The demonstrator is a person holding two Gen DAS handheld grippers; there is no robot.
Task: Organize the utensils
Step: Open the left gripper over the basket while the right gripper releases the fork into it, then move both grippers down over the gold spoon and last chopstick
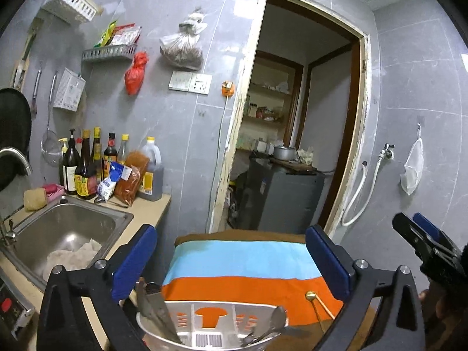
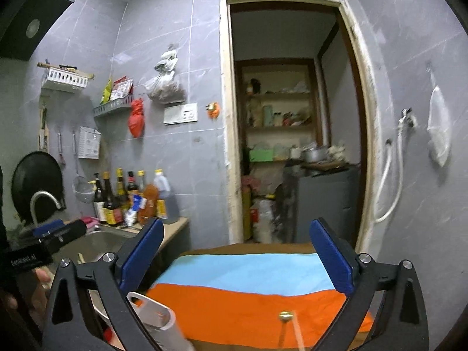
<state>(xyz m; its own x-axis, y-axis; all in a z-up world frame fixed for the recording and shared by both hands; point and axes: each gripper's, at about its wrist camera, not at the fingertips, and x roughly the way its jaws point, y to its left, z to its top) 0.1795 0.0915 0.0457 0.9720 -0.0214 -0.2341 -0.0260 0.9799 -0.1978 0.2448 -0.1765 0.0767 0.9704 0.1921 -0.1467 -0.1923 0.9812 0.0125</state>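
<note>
Both the left gripper (image 1: pixel 231 259) and right gripper (image 2: pixel 235 256) gape wide, holding nothing, above a white slotted plastic utensil caddy (image 1: pixel 210 330) at the striped cloth's (image 1: pixel 248 263) near edge. A leaning steel spoon (image 1: pixel 276 320) and brass-tipped stick (image 1: pixel 317 302) could tip out if nudged.

A white slotted plastic utensil basket (image 1: pixel 210 330) sits on the blue-and-orange striped cloth (image 1: pixel 248 266), with a metal spoon (image 1: pixel 275 321) in its right compartment. Left of the cloth lies the steel sink (image 1: pixel 70 228); glass sauce bottles (image 1: pixel 84 172) stand behind it.
</note>
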